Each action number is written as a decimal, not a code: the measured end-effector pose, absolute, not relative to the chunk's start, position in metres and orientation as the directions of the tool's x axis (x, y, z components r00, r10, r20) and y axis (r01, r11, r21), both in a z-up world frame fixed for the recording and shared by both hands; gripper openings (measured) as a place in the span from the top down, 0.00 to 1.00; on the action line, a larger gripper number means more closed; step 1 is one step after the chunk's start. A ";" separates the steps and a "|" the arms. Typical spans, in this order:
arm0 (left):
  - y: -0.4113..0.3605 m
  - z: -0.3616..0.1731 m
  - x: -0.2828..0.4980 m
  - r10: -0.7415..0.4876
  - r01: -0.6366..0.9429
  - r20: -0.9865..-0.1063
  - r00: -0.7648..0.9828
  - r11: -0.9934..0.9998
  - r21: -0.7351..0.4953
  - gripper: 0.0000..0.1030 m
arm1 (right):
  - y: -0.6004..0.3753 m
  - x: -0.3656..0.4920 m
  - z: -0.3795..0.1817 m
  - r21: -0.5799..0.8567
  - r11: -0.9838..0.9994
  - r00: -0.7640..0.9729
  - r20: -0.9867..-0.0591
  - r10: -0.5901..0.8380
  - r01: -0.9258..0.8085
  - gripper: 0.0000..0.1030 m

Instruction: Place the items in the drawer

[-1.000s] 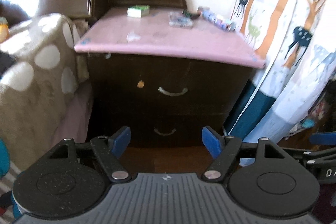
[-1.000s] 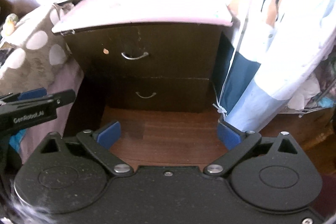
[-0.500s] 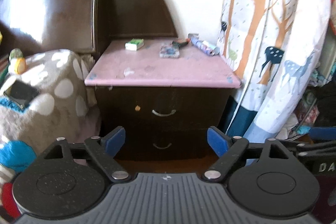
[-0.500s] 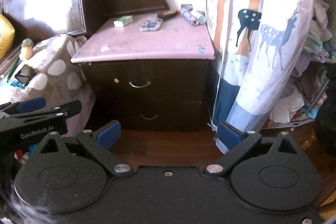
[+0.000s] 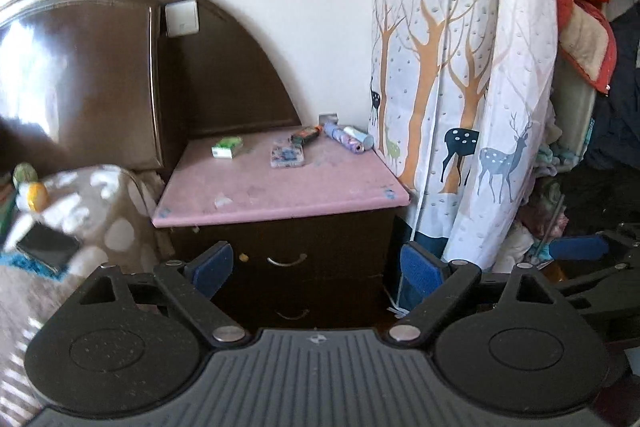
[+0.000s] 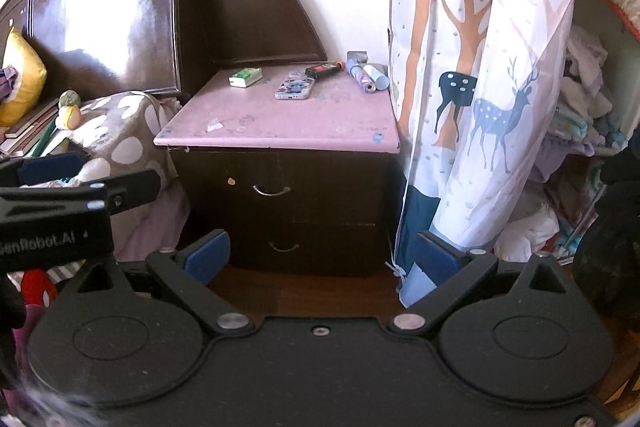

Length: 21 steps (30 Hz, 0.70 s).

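Both grippers level, jaws wide, facing the nightstand [image 6: 280, 115].

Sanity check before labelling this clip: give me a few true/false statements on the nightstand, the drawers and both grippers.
1. Both drawers of the nightstand are shut. True: the upper drawer and lower drawer sit flush.
2. The left gripper holds the phone. False: it is open and empty; the phone lies on the nightstand top.
3. A green and white box lies on the top, left of the phone. True.
4. The right gripper is shut. False: its jaws stand wide apart, with nothing between them.
5. The curtain hangs left of the nightstand. False: it hangs to its right.
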<state>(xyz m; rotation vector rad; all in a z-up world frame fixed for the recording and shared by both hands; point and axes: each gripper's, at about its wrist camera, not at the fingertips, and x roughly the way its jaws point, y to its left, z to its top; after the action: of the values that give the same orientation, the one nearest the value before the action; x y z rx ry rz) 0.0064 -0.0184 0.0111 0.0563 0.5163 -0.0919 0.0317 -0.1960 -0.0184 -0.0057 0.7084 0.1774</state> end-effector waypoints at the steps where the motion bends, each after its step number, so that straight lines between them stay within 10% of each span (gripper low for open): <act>1: -0.019 0.013 0.004 -0.073 0.102 -0.493 0.867 0.994 0.032 0.11 | -0.196 0.030 -0.017 0.054 0.985 0.747 -0.644 0.161 -0.166 0.03; 21: -0.011 0.033 -0.023 -0.017 0.050 -0.470 0.882 0.997 0.058 0.11 | -0.202 0.006 0.012 0.022 0.985 0.799 -0.582 0.149 -0.168 0.02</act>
<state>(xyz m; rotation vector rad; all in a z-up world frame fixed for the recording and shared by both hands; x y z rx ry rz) -0.0229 -0.0112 0.0329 0.0695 0.4886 -0.0349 0.0062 -0.2020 0.0116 -0.0316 0.6222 0.1704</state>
